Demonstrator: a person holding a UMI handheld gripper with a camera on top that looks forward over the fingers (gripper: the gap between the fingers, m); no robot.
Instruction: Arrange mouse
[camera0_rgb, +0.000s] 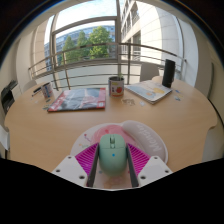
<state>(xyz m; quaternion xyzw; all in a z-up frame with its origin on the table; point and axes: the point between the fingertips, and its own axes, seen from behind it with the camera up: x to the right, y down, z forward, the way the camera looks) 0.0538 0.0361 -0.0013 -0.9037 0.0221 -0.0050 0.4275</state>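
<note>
A pale green mouse (112, 158) with a small blue dot on its back lies lengthwise between my two fingers. My gripper (112, 150) is shut on the mouse, with the magenta pads (88, 156) against its sides. Under and just ahead of it, a round pink mouse pad (128, 130) lies on the wooden table (40, 125). The mouse hides the pad's near part, and I cannot tell whether the mouse rests on it or is lifted.
Beyond the fingers, a colourful magazine (78, 98) lies at the far left, a printed mug (116, 87) in the middle and an open book (150, 92) to the right. A dark upright object (168, 72) stands far right, near the window railing.
</note>
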